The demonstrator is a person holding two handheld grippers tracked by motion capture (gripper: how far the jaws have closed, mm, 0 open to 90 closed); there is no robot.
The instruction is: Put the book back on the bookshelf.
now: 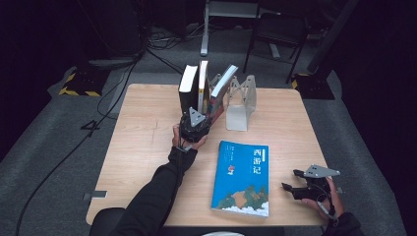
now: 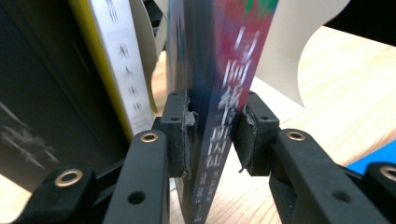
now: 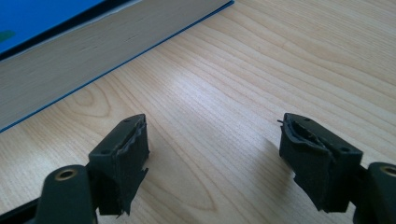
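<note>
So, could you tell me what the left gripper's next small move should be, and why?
Probably tip the leaning book upright against the yellow-spined book. The left gripper has its jaws closed on the book's spine, and the high view shows it tilting towards the white bookend, away from the two standing books. The right gripper waits open beside the blue book.

High view: looking forward and down over the tabletop (image 1: 147,147).
Left claw view: sitting close against upright books (image 2: 219,107).
Right claw view: skimming low, sharing the blue book (image 3: 70,46).
</note>
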